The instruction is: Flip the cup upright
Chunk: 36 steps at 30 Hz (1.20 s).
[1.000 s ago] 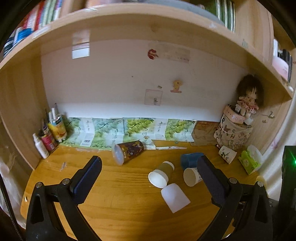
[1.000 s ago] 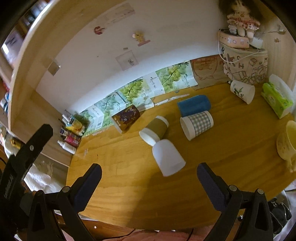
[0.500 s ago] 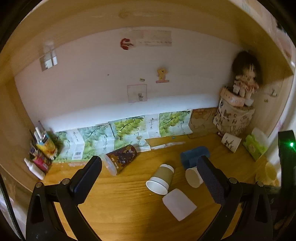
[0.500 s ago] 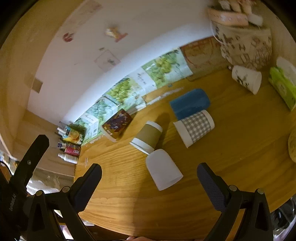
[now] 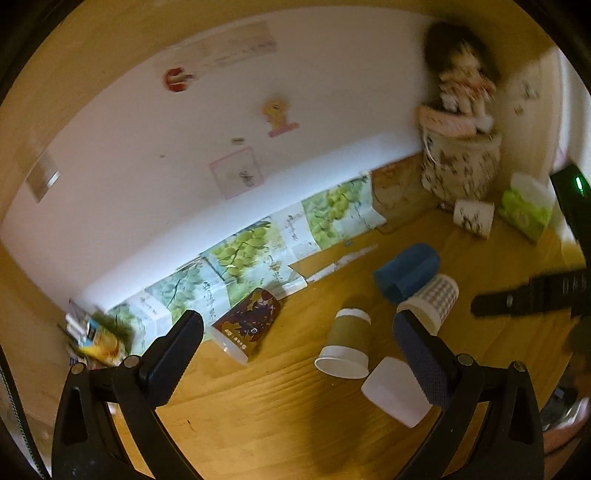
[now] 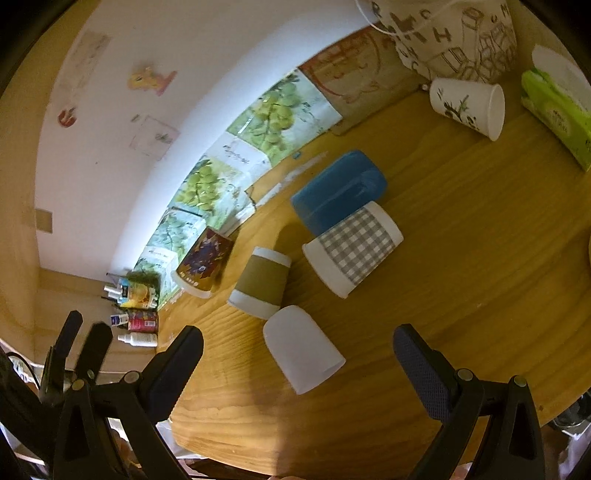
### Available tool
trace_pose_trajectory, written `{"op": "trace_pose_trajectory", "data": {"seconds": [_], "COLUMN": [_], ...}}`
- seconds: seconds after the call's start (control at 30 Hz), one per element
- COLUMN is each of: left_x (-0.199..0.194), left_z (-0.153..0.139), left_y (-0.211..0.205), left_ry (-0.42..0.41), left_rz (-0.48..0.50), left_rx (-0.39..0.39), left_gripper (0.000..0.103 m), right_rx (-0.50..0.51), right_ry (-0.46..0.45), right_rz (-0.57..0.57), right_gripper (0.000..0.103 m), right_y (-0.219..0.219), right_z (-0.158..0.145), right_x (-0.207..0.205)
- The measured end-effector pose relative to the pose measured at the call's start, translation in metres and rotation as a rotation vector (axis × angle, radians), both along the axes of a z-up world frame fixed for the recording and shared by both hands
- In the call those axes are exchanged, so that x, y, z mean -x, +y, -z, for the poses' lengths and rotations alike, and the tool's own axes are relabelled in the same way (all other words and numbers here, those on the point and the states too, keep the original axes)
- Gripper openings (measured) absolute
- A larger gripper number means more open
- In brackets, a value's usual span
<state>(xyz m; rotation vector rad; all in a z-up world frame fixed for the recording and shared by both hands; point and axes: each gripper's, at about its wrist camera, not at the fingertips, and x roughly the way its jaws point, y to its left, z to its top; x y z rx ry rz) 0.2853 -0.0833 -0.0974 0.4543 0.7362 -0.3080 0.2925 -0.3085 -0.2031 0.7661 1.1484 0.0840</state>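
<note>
1. While every cup on the worktop [image 6: 461, 258] lies on its side, nothing of the flip counts as done; no cup gripped, none upright, whole job left.
2. Nearest, low in the right wrist frame: right gripper [image 6: 297, 356] with jaws wide, holding nothing, hanging above the worktop's near edge and aimed down at the white cup [image 6: 301, 349], which sits between the two fingers in the picture, mouth toward lower right. Not touching it, as far as can be judged.
3. Low in the left wrist frame: left gripper [image 5: 295, 343], jaws likewise wide and empty, tilted, raised above the worktop; same white cup [image 5: 397, 393] at lower right, partly behind the right-hand finger.
4. Just beyond the white cup, at centre frame: brown-sleeved cup [image 6: 260, 282], rim very near or touching the white one; checked cup [image 6: 352, 249] to its right; blue cup [image 6: 338, 192] behind, against the checked one.
5. Further left, near the wall: dark printed cup [image 6: 203, 264], also lying down.
6. Far upper right: panda-print cup [image 6: 467, 105] on its side before the lettered fabric bag [image 6: 454, 33], green tissue pack [image 6: 557, 110] beside.
7. Likely first target, judging by aim: white cup; which cup is meant cannot be told from the task sentence.
</note>
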Motion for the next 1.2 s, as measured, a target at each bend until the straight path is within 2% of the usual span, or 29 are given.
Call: {"op": "trace_pose_trajectory", "data": {"seconds": [0.17,0.47,0.7,1.0,1.2], "left_x": [-0.003,-0.003,0.006,0.021,0.024], "left_z": [0.016,0.051,0.082,0.107,0.125], "left_y": [-0.009,-0.024,-0.027,-0.035,-0.039], "left_ry": [-0.005,-0.003,-0.033,-0.062,-0.038], "left_rz": [0.099,0.366,0.632,0.979,1.123], "left_rx": [-0.076,-0.236,-0.375,-0.487,-0.55], "left_gripper": [0.102,0.102,0.102,0.102,0.102], "right_rx": [-0.005,0.046,0.058,0.087,0.103], "right_ry": [-0.013,-0.07,-0.095,-0.089,-0.076], "right_rz": [-0.009,-0.047,-0.068,-0.087,-0.09], "right_gripper": [0.103,0.103,0.103,0.103,0.103], "right_y": [-0.01,-0.019,-0.025,-0.028,-0.03], "right_z": [0.006,0.007,0.007,0.007,0.008], "right_x": [-0.01,-0.021,-0.02,-0.021,-0.022]}}
